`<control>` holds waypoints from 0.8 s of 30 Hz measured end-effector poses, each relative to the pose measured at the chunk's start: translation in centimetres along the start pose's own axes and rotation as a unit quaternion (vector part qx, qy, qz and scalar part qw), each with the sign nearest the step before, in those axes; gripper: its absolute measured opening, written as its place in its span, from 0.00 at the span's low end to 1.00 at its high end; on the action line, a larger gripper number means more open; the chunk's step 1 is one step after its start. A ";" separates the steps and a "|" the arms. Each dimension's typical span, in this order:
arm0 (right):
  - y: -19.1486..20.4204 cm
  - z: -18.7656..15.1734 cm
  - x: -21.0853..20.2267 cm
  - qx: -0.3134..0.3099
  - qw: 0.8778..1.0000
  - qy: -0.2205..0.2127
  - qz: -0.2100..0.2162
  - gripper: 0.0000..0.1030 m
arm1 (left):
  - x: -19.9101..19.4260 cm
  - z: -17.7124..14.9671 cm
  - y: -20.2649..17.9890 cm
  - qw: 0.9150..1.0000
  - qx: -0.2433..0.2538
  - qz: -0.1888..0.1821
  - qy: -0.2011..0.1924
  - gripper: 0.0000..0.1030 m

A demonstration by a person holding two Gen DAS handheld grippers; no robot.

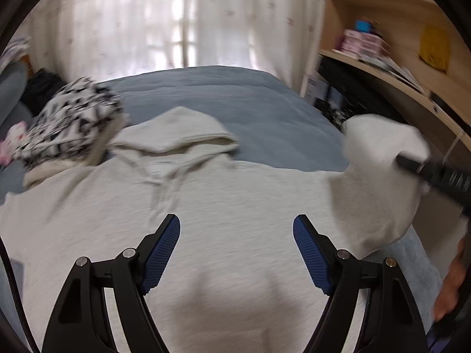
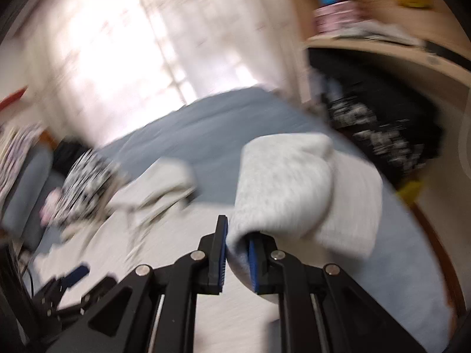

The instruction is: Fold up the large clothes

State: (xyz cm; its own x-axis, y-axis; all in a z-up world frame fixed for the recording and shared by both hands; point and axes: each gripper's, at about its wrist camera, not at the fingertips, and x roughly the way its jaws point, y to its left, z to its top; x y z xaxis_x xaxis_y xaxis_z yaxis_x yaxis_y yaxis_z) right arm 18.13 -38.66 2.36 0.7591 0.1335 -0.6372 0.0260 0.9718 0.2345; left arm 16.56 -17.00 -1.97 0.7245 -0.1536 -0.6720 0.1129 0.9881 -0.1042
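A bed [image 1: 250,108] under a blue-grey cover is seen ahead of both grippers, with a curtained window [image 1: 182,20] beyond its far edge and wooden shelves [image 1: 391,56] to the right of it. A light grey hoodie [image 1: 206,206] is spread across the near part of the bed, directly below and in front of the left gripper [image 1: 236,229], its hood [image 1: 182,131] lying flat farther ahead and its drawstrings trailing back toward the gripper. A black-and-white patterned garment [image 1: 73,120] is bunched ahead and to the left of that gripper, touching the hoodie's shoulder. The hoodie's sleeve [image 2: 282,188] is lifted off the bed and is pinched at its cuff end between the blue pads of the right gripper [image 2: 238,253], whose jaws are closed narrowly on the cloth; the rest of the sleeve is draped ahead and to the right of those jaws. In the left wrist view the same raised sleeve [image 1: 379,170] is found well to the right of the left gripper, with a black finger of the right gripper laid against it. The left gripper is held wide apart above the hoodie's body, nothing being gripped between its pads [image 1: 162,253]. The right wrist view is heavily blurred, so finer detail there cannot be told.
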 end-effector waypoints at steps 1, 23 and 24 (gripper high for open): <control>1.6 -1.1 0.8 -0.010 1.000 0.014 0.011 0.12 | -0.7 -0.4 1.5 1.000 -0.010 0.006 -0.003 0.76; 7.8 -15.7 4.4 0.034 0.983 0.170 0.053 0.51 | -4.7 -5.9 7.2 1.000 0.011 0.013 -0.024 0.77; 7.9 -15.7 3.9 0.035 0.984 0.165 0.053 0.51 | -4.7 -5.9 7.1 1.000 0.012 0.010 -0.022 0.77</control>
State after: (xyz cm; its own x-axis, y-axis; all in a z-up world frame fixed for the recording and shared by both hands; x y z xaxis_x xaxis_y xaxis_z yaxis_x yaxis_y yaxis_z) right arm 11.08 -27.41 -9.87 0.5076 0.3004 -0.8076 0.0124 0.9346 0.3554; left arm 9.95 -9.28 -3.93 0.7560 -0.1342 -0.6407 0.1143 0.9908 -0.0726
